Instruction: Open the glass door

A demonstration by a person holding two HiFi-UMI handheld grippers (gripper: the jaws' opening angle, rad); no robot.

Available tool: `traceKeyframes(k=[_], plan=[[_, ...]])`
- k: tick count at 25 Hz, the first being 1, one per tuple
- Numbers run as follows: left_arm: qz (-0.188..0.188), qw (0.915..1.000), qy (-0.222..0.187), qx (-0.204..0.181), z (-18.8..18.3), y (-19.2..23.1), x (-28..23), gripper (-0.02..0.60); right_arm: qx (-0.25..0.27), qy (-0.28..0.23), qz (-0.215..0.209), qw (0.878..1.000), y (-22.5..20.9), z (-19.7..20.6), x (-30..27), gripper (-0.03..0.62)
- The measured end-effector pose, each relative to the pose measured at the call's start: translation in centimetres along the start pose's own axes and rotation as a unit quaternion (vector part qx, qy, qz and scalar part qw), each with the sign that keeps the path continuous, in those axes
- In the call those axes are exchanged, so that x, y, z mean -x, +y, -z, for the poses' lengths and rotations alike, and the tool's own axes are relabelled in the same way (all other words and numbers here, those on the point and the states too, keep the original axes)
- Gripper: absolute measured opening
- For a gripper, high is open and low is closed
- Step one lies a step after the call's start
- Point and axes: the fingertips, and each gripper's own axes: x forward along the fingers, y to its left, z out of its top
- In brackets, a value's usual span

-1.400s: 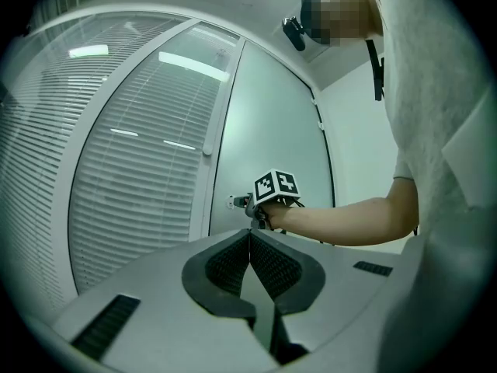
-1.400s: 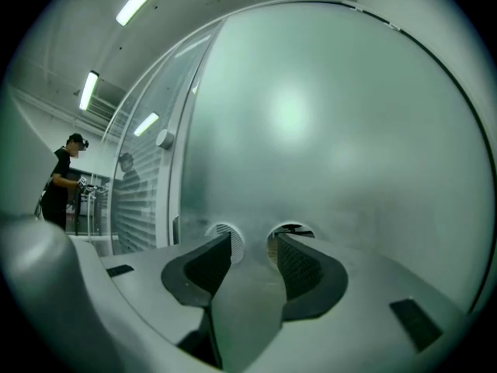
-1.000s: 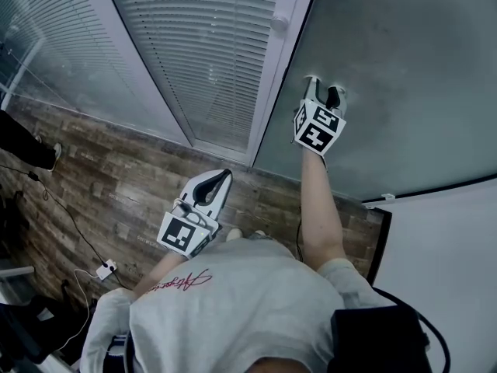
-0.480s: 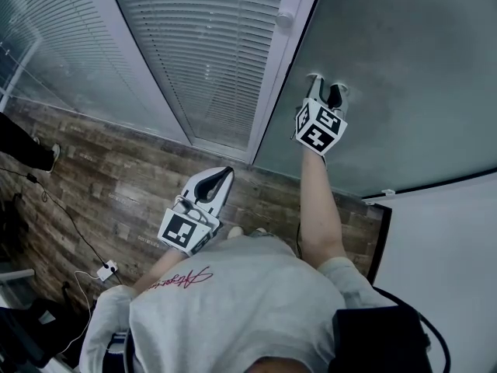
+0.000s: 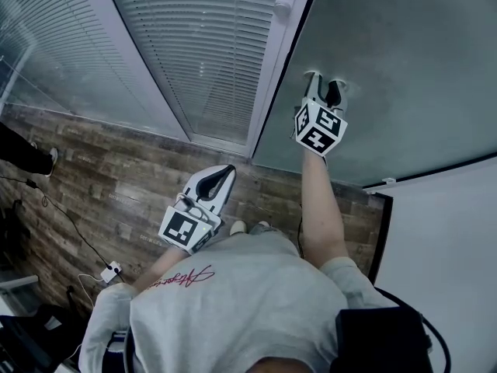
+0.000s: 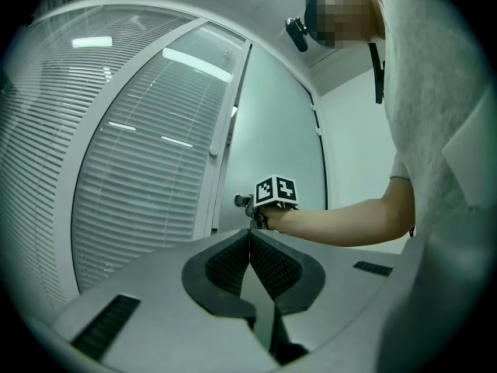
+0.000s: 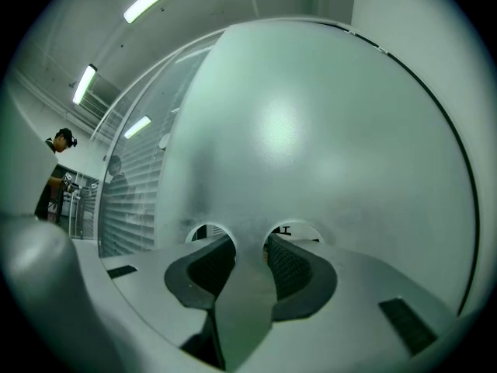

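Note:
The frosted glass door (image 5: 388, 68) fills the upper right of the head view. My right gripper (image 5: 324, 84) reaches level to it at arm's length. In the right gripper view, the right gripper (image 7: 250, 247) has a grey handle piece (image 7: 245, 301) between its pads, below two round clear spots in the glass (image 7: 311, 130). Its jaws have just been closing and press on that piece. The left gripper view shows its marker cube (image 6: 276, 191) at the door. My left gripper (image 5: 221, 176) hangs near my body, its pads (image 6: 268, 263) together and nothing in them.
A glass panel with slatted blinds (image 5: 202, 53) and a white frame post (image 5: 272, 76) stand left of the door. A wood-pattern floor (image 5: 116, 185) has a cable and adapter (image 5: 111, 270). A white wall (image 5: 443, 247) lies at the right. A person (image 7: 56, 177) stands beyond the glass.
Very little differs. The right gripper stays at the door handle and the left gripper hangs where it was. The floor and door edge have shifted slightly in the head view.

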Motion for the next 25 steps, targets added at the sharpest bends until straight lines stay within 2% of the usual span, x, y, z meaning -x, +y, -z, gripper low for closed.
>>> traceKeyframes(k=[10, 15, 25], plan=[[0.012, 0.9999, 0.002, 0.005, -0.2, -1.9, 0.4, 0.017, -0.001, -0.005, -0.021, 1.0, 0.5, -0.5, 4.0, 0.141], [0.028, 0.9995, -0.006, -0.008, -0.6, -4.2, 0.8, 0.017, -0.003, -0.006, -0.033, 0.999, 0.9, -0.8, 6.9, 0.141], [0.023, 0.9995, -0.018, -0.009, -0.6, -9.7, 1.6, 0.017, -0.007, -0.007, -0.074, 0.997, 1.2, -0.8, 12.5, 0.141]])
